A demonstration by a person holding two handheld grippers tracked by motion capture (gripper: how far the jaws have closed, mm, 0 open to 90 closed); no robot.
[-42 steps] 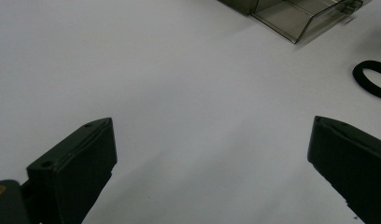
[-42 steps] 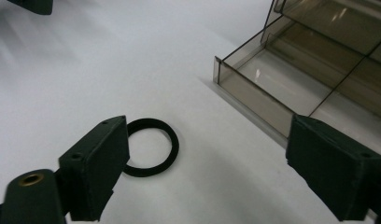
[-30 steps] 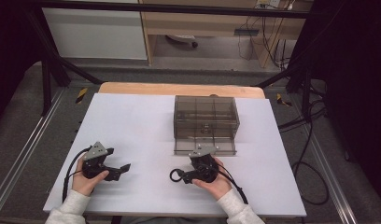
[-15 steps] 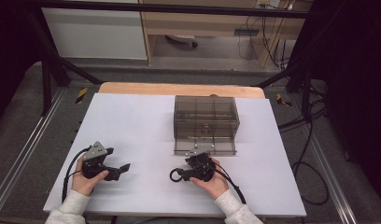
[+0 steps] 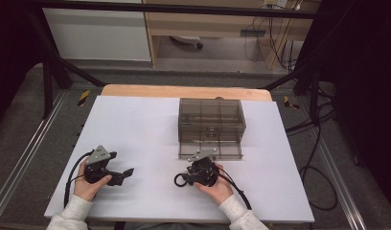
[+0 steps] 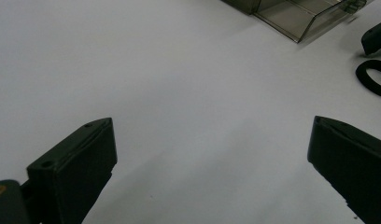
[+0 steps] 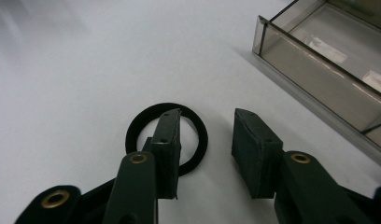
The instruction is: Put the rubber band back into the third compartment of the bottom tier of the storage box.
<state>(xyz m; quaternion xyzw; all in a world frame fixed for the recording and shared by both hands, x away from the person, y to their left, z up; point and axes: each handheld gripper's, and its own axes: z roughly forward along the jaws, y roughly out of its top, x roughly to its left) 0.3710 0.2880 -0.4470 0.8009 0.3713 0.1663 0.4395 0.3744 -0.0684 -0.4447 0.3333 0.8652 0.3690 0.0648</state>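
Observation:
A black ring (image 7: 166, 138) lies flat on the white table (image 5: 145, 129), just left of my right gripper (image 5: 188, 177). In the right gripper view one jaw stands inside the ring and the other outside it. The ring's right rim sits between them, untouched by either pad. My right gripper (image 7: 208, 114) has just been closing its jaws and is still open. My left gripper (image 5: 120, 164) rests at the front left, held by a hand. It (image 6: 209, 123) is wide open over bare table.
A smoky clear box (image 5: 211, 120) stands at the table's middle, its bottom drawer (image 5: 210, 152) pulled out toward the right gripper. The drawer's corner (image 7: 319, 70) lies close on the right of the jaws. Cables trail from both grippers.
The right gripper has shifted slightly over the black ring and its jaws have narrowed around the ring's rim. The left gripper has not moved.

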